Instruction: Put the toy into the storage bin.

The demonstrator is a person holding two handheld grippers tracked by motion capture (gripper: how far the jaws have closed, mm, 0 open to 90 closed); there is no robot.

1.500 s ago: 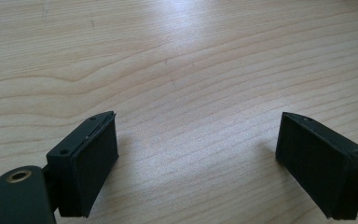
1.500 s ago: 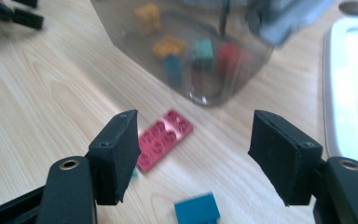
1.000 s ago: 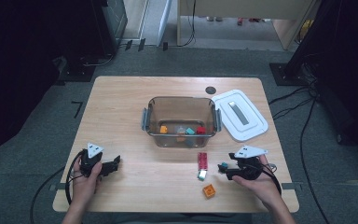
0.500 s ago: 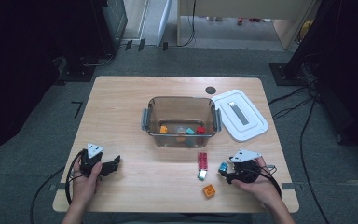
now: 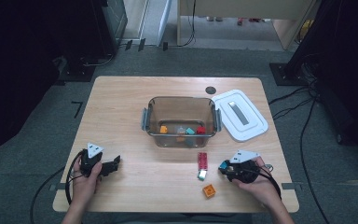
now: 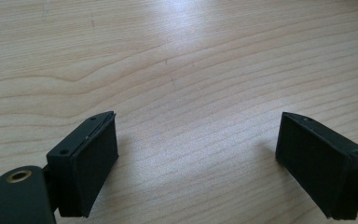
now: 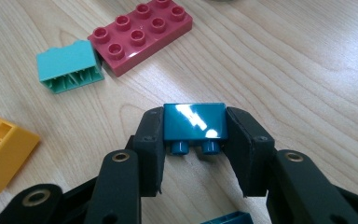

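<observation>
Jaws on the right gripper (image 7: 195, 156) have just been closing, and a dark teal brick (image 7: 195, 122) is now pinched between the pads — a second ago, in the high view, those jaws were spread wider with nothing clamped. Apart from that, not much has been moved: the left gripper (image 5: 114, 164) is parked on the same spot as before, and the loose bricks haven't been shifted.

The right gripper is held low near the table's front edge, pointed leftward toward the loose bricks, with the hand (image 5: 256, 179) wrapped round it from behind. The left gripper is rested on the wood with its jaws spread wide and nothing between them, gripped by the left hand (image 5: 85, 179).

From above, the held brick is seen as little more than a blue speck at the jaw tips (image 5: 224, 165). In the right gripper view it's shown properly — studs facing the camera, glossy top lit up, squeezed from both sides. There the red brick (image 7: 142, 35) is seen touching the mint brick (image 7: 70, 66), which lies tipped on its side, and the orange brick (image 7: 2, 154) sits at the left edge. The clear bin (image 5: 147, 119) with a few bricks inside and the white lid (image 5: 251, 128) beside it can be made out in the high view. Bare table (image 6: 191, 70) is shown in the left gripper view.
</observation>
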